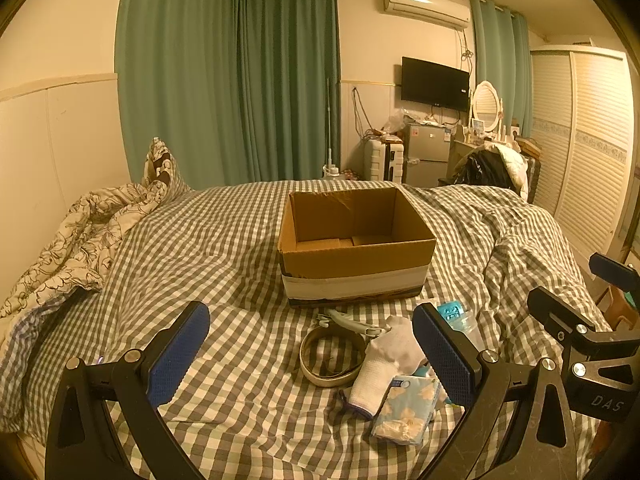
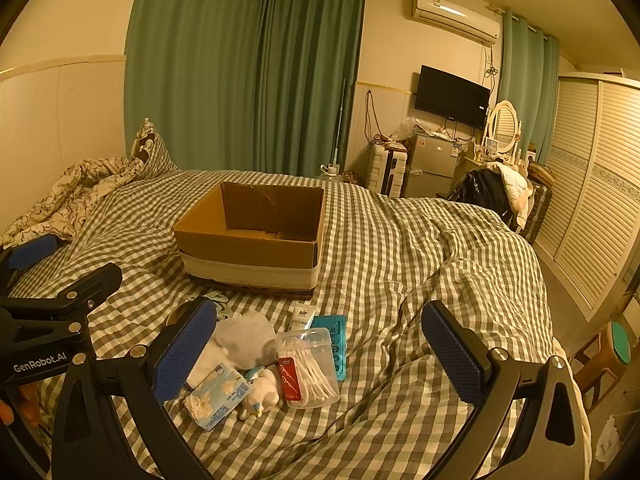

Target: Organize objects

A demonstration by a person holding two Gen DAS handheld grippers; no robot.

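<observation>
An open, empty cardboard box stands on the checked bed. In front of it lies a pile: a coiled belt, a white cloth, a tissue pack, a clear box of floss picks, a teal tray, a small tube, a small white figurine and a clip-like tool. My left gripper is open above the belt. My right gripper is open above the floss picks. Both are empty.
A crumpled floral quilt lies at the bed's left. Green curtains, a TV, a small fridge, a suitcase and a dresser stand beyond the bed. A louvred wardrobe and a stool are on the right.
</observation>
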